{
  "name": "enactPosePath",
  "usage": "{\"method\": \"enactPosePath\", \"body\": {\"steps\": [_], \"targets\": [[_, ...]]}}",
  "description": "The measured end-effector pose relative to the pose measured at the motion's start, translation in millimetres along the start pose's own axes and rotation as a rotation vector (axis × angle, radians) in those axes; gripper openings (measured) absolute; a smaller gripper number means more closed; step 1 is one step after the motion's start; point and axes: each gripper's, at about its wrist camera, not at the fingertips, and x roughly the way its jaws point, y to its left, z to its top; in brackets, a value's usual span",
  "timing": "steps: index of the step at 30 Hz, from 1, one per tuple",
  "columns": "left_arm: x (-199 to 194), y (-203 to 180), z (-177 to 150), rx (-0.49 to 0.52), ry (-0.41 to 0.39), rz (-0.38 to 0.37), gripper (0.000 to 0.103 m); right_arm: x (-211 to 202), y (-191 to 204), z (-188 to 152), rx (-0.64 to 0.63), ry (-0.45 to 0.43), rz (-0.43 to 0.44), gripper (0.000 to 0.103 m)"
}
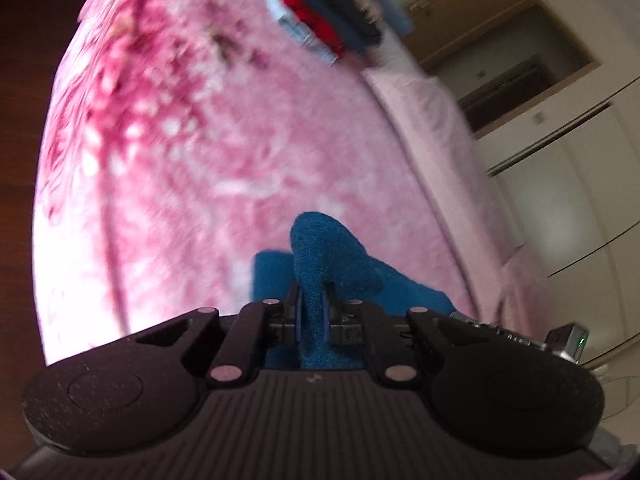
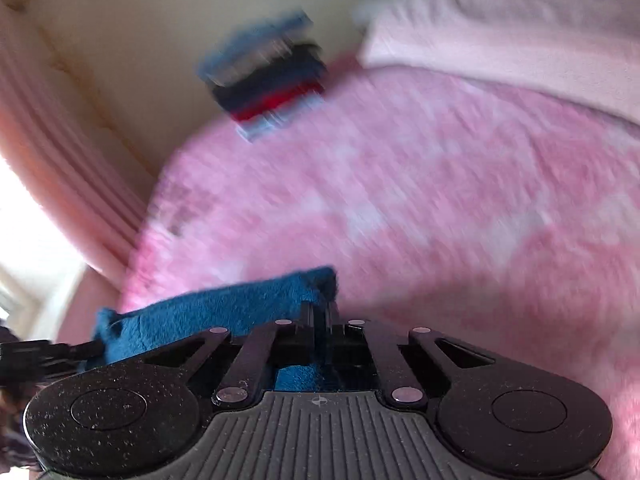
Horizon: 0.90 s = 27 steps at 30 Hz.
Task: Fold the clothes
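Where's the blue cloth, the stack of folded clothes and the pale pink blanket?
blue cloth (image 1: pixel 320 248): left wrist view, raised fold.
stack of folded clothes (image 2: pixel 268 80): right wrist view, side of pile.
pale pink blanket (image 2: pixel 520 28): right wrist view, top surface.

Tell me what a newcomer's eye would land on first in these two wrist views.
The deep blue fleecy garment stands out first, bunched up low in both views against the pink blanket, with the left gripper and the right gripper each clamped on it. Next comes the stack of folded clothes, red, navy and pale blue, at the far edge of the bed. Both views are motion-blurred.
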Motion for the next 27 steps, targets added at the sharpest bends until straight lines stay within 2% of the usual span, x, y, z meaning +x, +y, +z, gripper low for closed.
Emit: {"method": "enactPosePath", "body": {"steps": [1, 4, 5, 6, 7, 8, 9, 13, 14, 15, 16, 17, 20, 22, 24, 27], "targets": [[6, 2, 0, -0.008, 0.017, -0.002, 0.009, 13, 0, -2, -0.001, 0.046, -0.011, 0.003], [6, 3, 6, -0.014, 0.014, -0.030, 0.015, 18, 7, -4, -0.013, 0.048, 0.012, 0.004], [5, 4, 8, -0.025, 0.007, -0.036, 0.018, 15, 6, -2, 0.000, 0.042, 0.027, 0.014], [3, 6, 10, -0.042, 0.000, -0.043, 0.021, 11, 4, 0, 0.013, 0.033, 0.042, 0.028], [2, 7, 11, -0.063, -0.007, -0.050, 0.027, 8, 3, 3, 0.026, 0.018, 0.057, 0.037], [0, 8, 13, -0.083, -0.014, -0.057, 0.029, 4, 1, 6, 0.036, 0.001, 0.072, 0.053], [-1, 10, 14, -0.100, -0.023, -0.064, 0.029, 4, 1, 9, 0.030, -0.015, 0.084, 0.057], [0, 6, 15, -0.107, -0.027, -0.074, 0.029, 23, 10, 15, -0.062, 0.042, 0.067, 0.057], [3, 4, 15, -0.098, -0.021, -0.078, 0.029, 30, 13, 14, -0.089, 0.064, 0.061, 0.045], [5, 2, 15, -0.087, -0.014, -0.084, 0.028, 34, 16, 11, -0.120, 0.074, 0.067, 0.005], [6, -1, 16, -0.067, -0.013, -0.090, 0.014, 35, 21, 9, -0.157, 0.068, 0.076, 0.006], [4, -5, 17, -0.037, -0.020, -0.095, 0.008, 31, 27, 7, -0.196, 0.034, 0.067, 0.005], [0, -9, 21, -0.005, -0.044, -0.098, 0.007, 9, 31, 9, -0.202, -0.105, 0.065, 0.004], [5, -6, 23, -0.006, -0.045, -0.078, 0.007, 2, 27, 12, -0.171, -0.179, 0.017, 0.003], [14, -2, 24, -0.012, -0.038, -0.046, 0.007, 11, 22, 15, -0.126, -0.170, -0.047, 0.003], [28, 4, 23, -0.034, -0.019, 0.014, 0.009, 49, 21, 6, -0.145, -0.017, -0.131, 0.003]]}}
